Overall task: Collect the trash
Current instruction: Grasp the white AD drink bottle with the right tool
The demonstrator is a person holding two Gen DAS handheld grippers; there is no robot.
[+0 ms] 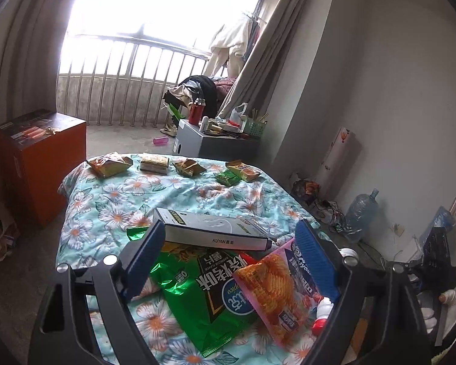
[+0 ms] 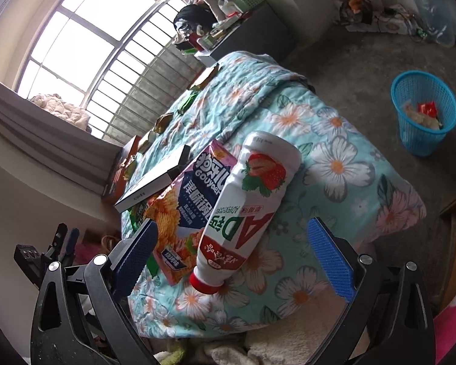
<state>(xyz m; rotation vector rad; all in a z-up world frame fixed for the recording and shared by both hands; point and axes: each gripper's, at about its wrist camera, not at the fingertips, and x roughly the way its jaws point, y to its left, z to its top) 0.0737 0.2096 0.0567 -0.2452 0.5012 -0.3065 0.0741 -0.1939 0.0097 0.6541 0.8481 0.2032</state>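
Two chip bags point(image 1: 203, 289), one bottle point(image 2: 246, 210) (five wrappers point(image 1: 109, 164) beyond).

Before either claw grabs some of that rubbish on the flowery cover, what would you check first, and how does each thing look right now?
1. Right gripper open: ok.
2. Bottle between its fingers: ok, not yet gripped.
3. Left gripper open: ok.
4. Green bag free to lift: not ok, the white box and pink bag lie on it.
5. Blue bin has room: ok.
6. Bottle cap tight: cannot tell.
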